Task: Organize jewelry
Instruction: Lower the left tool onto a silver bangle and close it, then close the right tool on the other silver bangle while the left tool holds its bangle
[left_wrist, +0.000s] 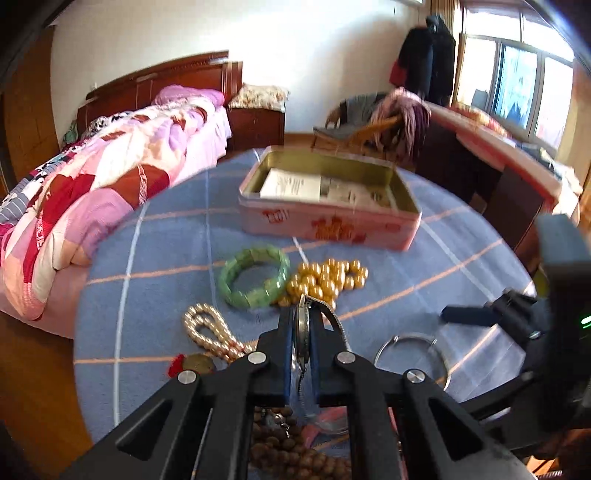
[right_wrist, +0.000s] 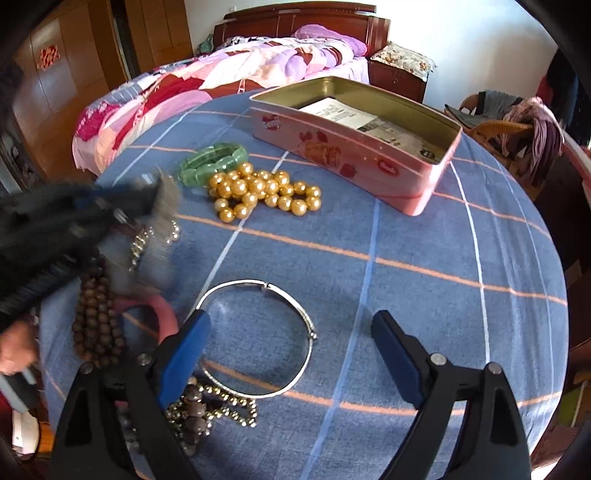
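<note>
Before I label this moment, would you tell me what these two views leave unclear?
- Silver piece in the left tongs: left wrist view shows it edge-on between the pads; right wrist view is motion-blurred.
- Paper in the pink tin: print too small to read.
- Brown beads: partly hidden by the tongs' frame, left wrist view.
- Silver bangle: near rim partly behind the right tongs.

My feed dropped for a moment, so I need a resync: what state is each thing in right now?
Left gripper: shut on the silver watch.
Right gripper: open, holding nothing, above the silver bangle.
Pink tin: lid off, papers inside, no jewelry visible.
Green bracelet: lying on the cloth.
Gold pearl strand: heaped beside it.
Brown bead string: on the cloth.
</note>
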